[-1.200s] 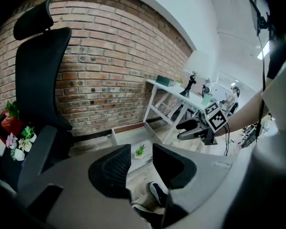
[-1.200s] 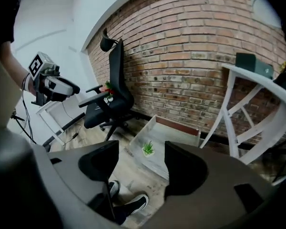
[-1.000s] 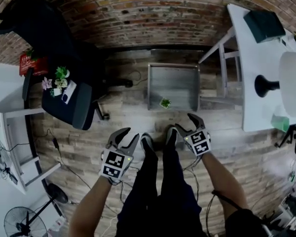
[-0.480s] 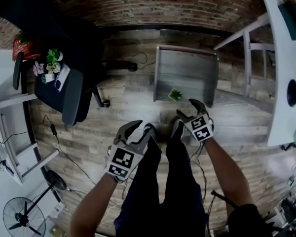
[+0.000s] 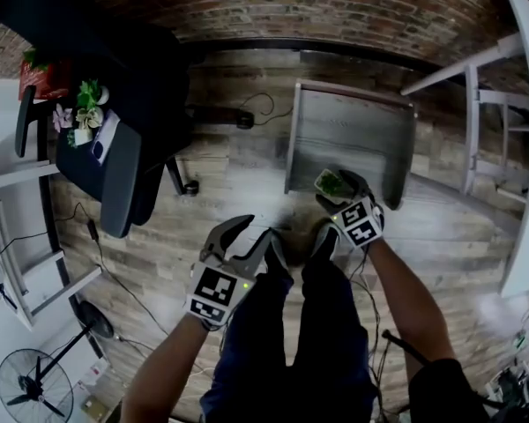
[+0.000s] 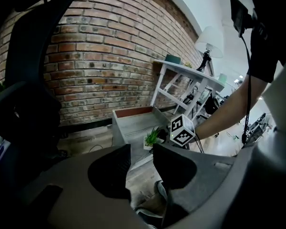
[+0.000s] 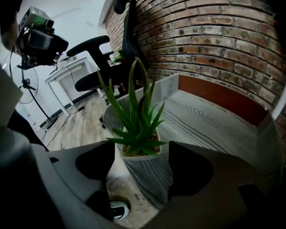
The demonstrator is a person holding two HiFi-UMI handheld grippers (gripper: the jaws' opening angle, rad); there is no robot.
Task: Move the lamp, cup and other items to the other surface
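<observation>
A small green plant in a white pot [image 7: 138, 144] stands at the near edge of a low grey rimmed table [image 5: 353, 130]. My right gripper [image 7: 140, 152] is open. Its jaws have just been opening, and the pot [image 5: 332, 183] sits between the fingertips with the pads beside it, not pressing. In the head view the right gripper [image 5: 340, 193] is at the plant. My left gripper [image 5: 254, 229] hangs open and empty over the floor by the person's legs; its jaws [image 6: 140, 151] hold nothing. A white-shaded lamp [image 6: 209, 41] stands on the tall white table [image 6: 181, 67].
A black office chair [image 5: 115, 161] stands at the left with flowers [image 5: 78, 117] and small items on its seat. Beyond it is a white desk [image 5: 0, 148], and a floor fan [image 5: 35, 386] stands at the lower left. Cables lie on the wooden floor. A brick wall runs behind.
Both grippers have sunk toward the floor. The right one has come forward to the plant and now has the pot between its wider jaws. The left stays empty.
</observation>
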